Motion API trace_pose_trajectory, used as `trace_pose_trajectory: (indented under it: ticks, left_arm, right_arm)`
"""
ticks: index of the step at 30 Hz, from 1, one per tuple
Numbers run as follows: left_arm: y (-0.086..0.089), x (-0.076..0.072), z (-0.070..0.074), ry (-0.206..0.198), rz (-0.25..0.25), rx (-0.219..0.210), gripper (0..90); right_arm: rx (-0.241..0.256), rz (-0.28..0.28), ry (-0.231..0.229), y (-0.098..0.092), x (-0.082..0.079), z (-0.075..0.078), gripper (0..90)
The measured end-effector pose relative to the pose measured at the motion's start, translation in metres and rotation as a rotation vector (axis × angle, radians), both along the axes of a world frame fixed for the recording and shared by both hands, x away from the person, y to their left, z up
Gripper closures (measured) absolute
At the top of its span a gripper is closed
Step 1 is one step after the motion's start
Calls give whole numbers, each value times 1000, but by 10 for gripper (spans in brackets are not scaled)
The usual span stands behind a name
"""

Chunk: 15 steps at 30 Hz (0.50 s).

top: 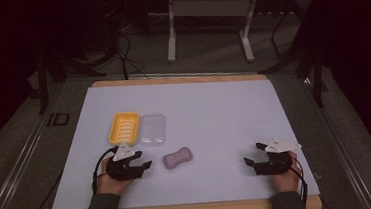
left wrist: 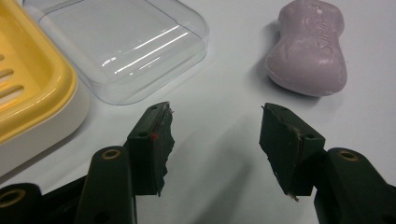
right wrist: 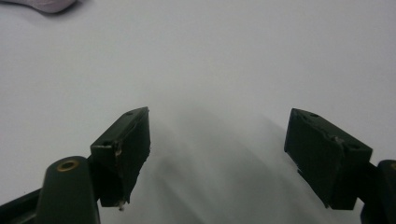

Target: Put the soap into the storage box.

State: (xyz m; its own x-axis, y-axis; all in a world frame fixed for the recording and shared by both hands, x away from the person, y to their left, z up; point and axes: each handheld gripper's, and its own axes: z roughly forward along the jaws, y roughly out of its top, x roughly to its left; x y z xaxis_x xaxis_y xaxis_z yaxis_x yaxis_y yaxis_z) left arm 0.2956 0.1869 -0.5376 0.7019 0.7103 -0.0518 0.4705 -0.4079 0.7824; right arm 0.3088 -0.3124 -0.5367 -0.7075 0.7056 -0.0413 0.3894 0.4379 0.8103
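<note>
The left gripper point(left wrist: 215, 140) rests low over the table point(top: 224, 106) with its jaws spread and nothing between them. In the left gripper view the soap point(left wrist: 309, 49) lies ahead and to the right of the jaw line, near but not touching; in the high view the soap point(top: 178, 158) sits just beside this gripper point(top: 139, 164), on bare table. The clear lid point(left wrist: 126, 44) lies ahead to the left, touching or nearly touching the yellow dish point(left wrist: 32, 88).

The right gripper point(right wrist: 217, 149) also stands with jaws spread and empty, over bare table, well apart from the soap; in the high view it point(top: 254, 155) sits near the table's right front.

Risks, as judged from this layout:

- Off-centre approach. The soap is not aligned with the jaw gap. A straight advance probably brings one pad against its end and pushes it away.
- Slip. The soap is waisted and smooth. A pinch across a rounded lobe may squeeze it out; the narrow middle looks the safer seat.
- Collision. The lid lies close to the left jaw. A wide swing may knock it against the dish.
- Missed placement. The dish opening is close to the lid; a tilted release may leave the soap on the rim.
</note>
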Motion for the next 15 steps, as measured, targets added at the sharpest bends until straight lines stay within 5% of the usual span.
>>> trace_pose_trajectory:
  ticks: [15]
  left_arm:
    - [-2,0,6,9,-43,-11,443]
  right_arm:
    - [6,3,-19,0,-3,0,224]
